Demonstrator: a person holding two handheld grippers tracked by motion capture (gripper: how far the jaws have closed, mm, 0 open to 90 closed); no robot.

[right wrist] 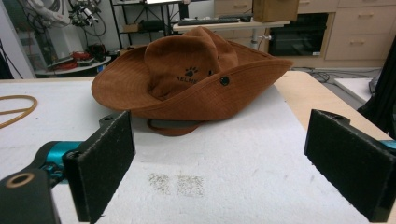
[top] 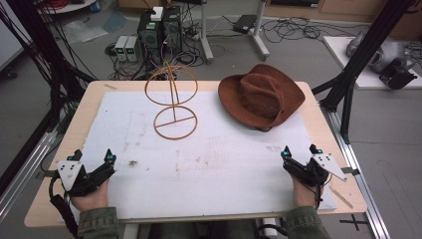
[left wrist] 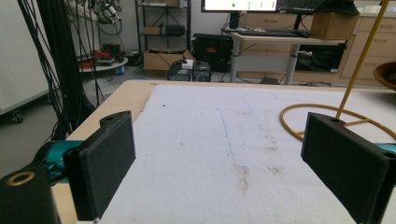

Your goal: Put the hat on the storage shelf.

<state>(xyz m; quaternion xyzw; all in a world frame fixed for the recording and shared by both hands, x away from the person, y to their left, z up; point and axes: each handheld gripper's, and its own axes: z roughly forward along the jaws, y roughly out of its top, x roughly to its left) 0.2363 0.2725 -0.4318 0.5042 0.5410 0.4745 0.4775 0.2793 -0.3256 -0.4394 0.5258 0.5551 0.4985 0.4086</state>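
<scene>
Your right tongs (top: 300,152), wide apart and empty, are nearer the hat (top: 262,95), which probably lies straight ahead, far.

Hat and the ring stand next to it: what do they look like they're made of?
The brown hat looks like suede or brushed fabric: matte, napped surface, soft curled brim, a printed paw logo and a metal-looking eyelet. The hat stand looks like thin wire or rod with a yellowish-tan finish, possibly coated metal or rattan; which one is unclear.

wire stand (left wrist: 327,112) top cropped, hat (left wrist: 386,74) perhaps, mostly cut off
</scene>
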